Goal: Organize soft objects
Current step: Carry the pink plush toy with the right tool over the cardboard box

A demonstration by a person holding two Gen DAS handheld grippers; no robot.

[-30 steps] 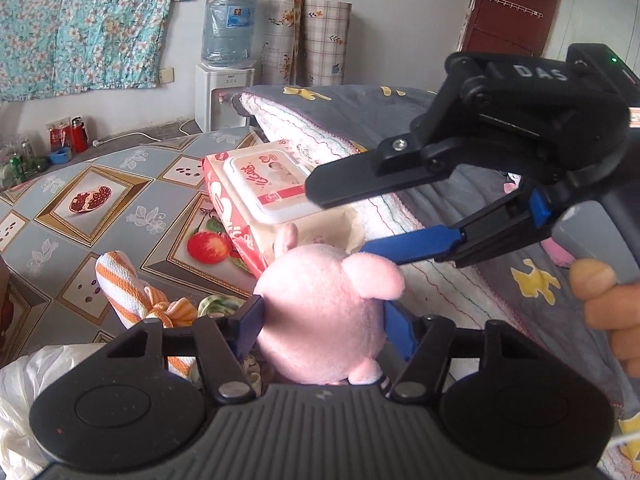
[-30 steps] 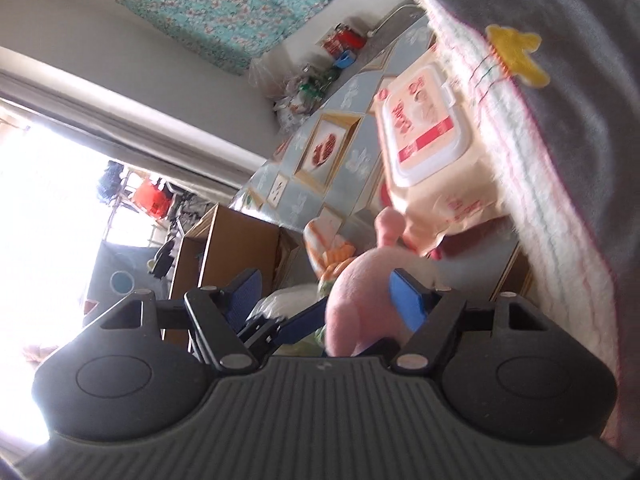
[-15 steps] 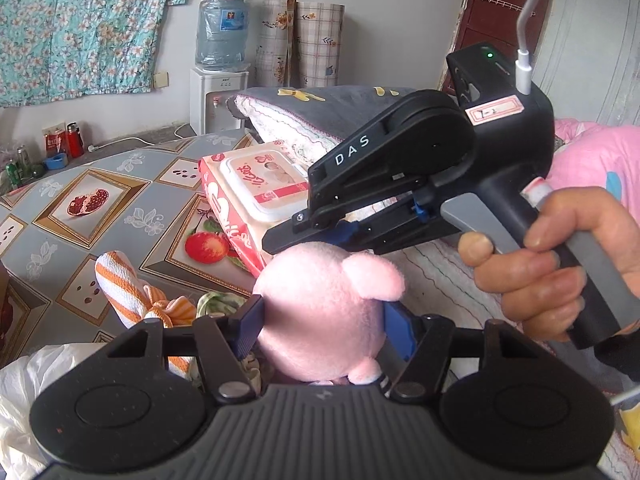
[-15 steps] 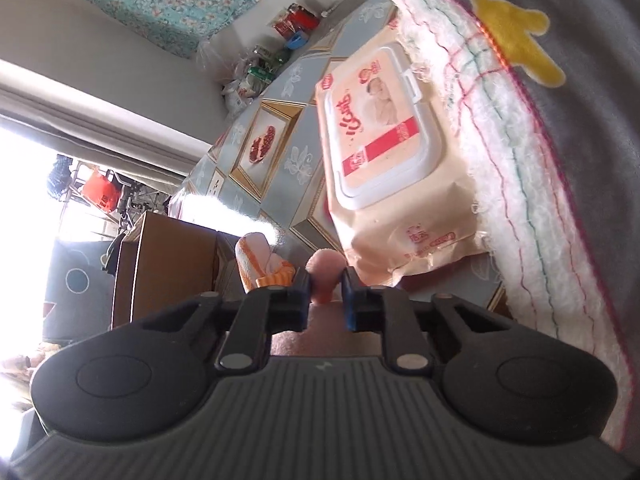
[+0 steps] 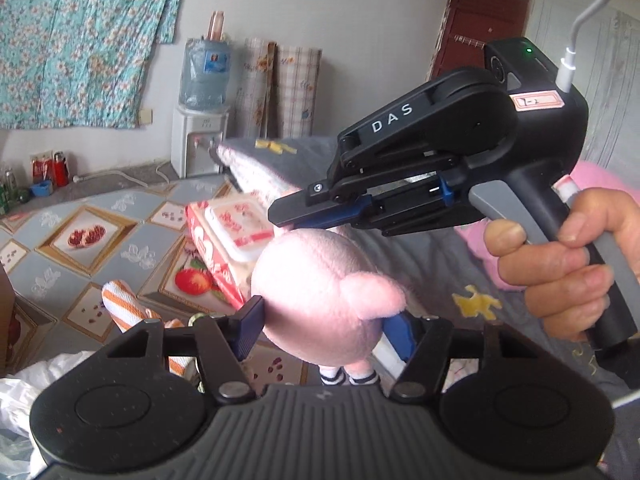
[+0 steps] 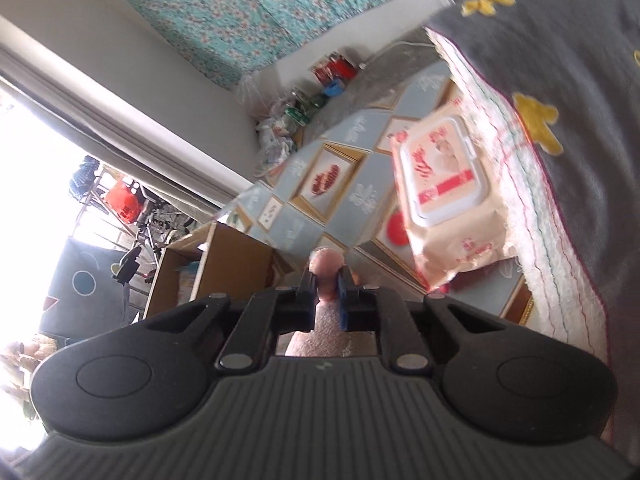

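A pink plush pig (image 5: 320,300) is held in the air above the patterned bed. My left gripper (image 5: 324,328) is shut on its body, one blue pad on each side. My right gripper (image 5: 292,216) comes in from the right, held sideways, and is shut on the top of the pig. In the right wrist view the right gripper (image 6: 326,288) pinches a pink ear of the pig (image 6: 326,268) between its pads. An orange-and-white striped cloth (image 5: 124,312) lies below on the left.
A pack of wet wipes (image 5: 232,240) lies on the bed beside a folded grey blanket (image 5: 288,160) with yellow patches. A white plastic bag (image 5: 24,400) is at lower left. A cardboard box (image 6: 224,264) stands beside the bed. A water dispenser (image 5: 200,120) stands by the wall.
My right gripper was open over the pig, then shut on its ear. Both grippers have lifted the pig higher; its striped feet now show beneath it.
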